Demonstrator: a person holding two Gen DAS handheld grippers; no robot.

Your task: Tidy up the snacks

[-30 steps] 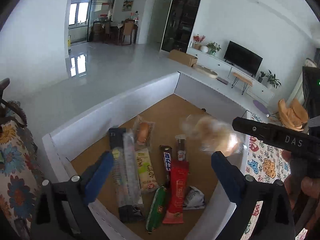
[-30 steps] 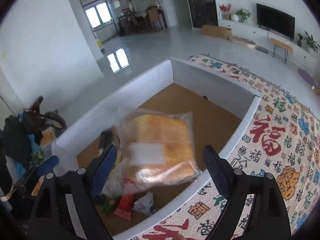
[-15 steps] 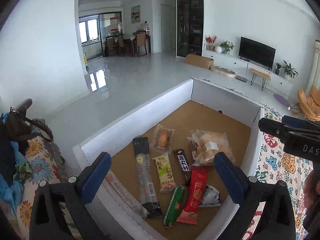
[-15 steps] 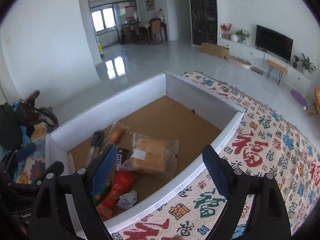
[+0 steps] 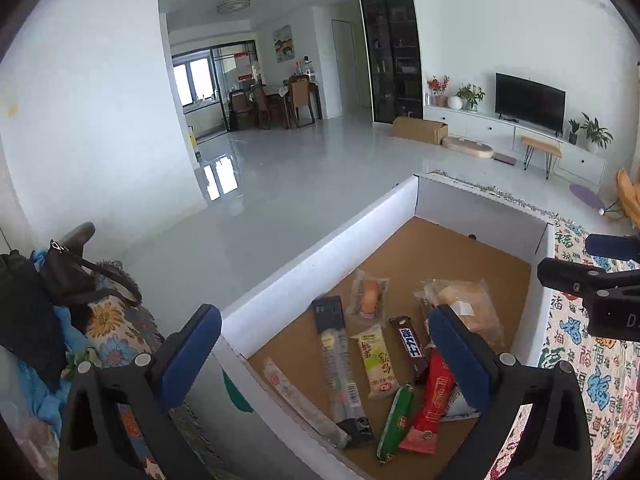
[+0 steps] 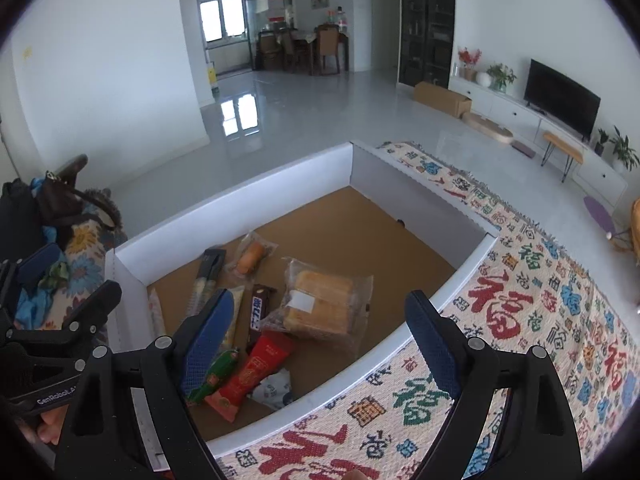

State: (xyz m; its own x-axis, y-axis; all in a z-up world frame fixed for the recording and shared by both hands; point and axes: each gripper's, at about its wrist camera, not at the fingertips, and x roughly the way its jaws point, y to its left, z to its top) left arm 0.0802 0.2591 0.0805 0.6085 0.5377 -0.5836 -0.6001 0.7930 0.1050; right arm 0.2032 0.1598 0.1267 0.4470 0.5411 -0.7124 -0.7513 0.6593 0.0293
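Now both grippers, left (image 5: 324,344) & right (image 6: 320,326), hover w/ jaws spread, empty. Bagged bread (image 6: 324,300) lies inside white box (image 6: 240,204), apparently touching choc bar (image 6: 260,312), beside red packet (image 6: 250,376).

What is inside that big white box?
Snack packets lie on the white box's brown floor: a bagged bread loaf, a red packet, a green stick, a dark chocolate bar. The right gripper's finger covers part of the others.

Black gripper frames (image 6: 320,360), blue ribbed pads (image 6: 208,336), silver screws.
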